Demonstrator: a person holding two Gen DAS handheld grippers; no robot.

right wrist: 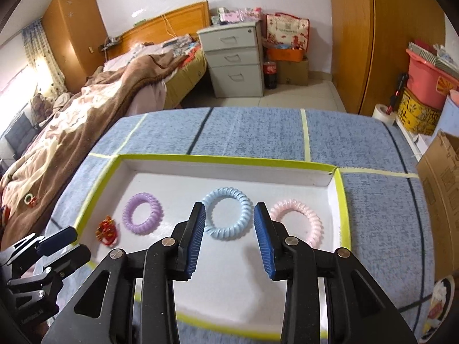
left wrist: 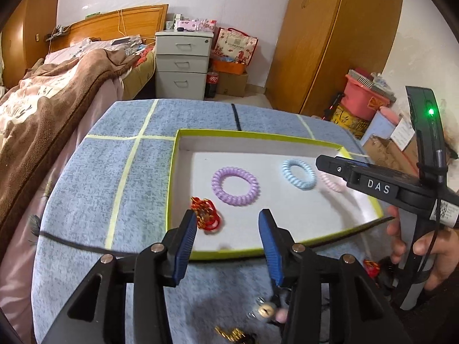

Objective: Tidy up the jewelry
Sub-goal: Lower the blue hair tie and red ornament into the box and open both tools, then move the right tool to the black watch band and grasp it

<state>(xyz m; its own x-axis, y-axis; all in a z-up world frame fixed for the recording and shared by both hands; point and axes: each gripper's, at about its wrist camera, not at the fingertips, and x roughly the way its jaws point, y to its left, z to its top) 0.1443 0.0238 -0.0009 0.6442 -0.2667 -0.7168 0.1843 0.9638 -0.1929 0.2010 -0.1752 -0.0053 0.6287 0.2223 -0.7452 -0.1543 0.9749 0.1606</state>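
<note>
Left wrist view: both the left tongs [left wrist: 228,230] and right tongs [right wrist: 229,223] gape empty, so loose trinkets [left wrist: 265,311] at the surface's near edge, outside the tray [right wrist: 342,200], could get knocked off.

Glossy ribbed plastic hair coils [right wrist: 142,213] in a matt white card tray [right wrist: 341,200] on nubby blue cloth [right wrist: 258,132].

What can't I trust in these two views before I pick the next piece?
- Pink hair tie: left wrist view, blurred and partly behind the right gripper; clear in the right wrist view.
- Loose pieces near the tray: left wrist view, blurred, behind the left gripper finger; type unclear.
- Gold piece: cut off by the bottom edge.
</note>
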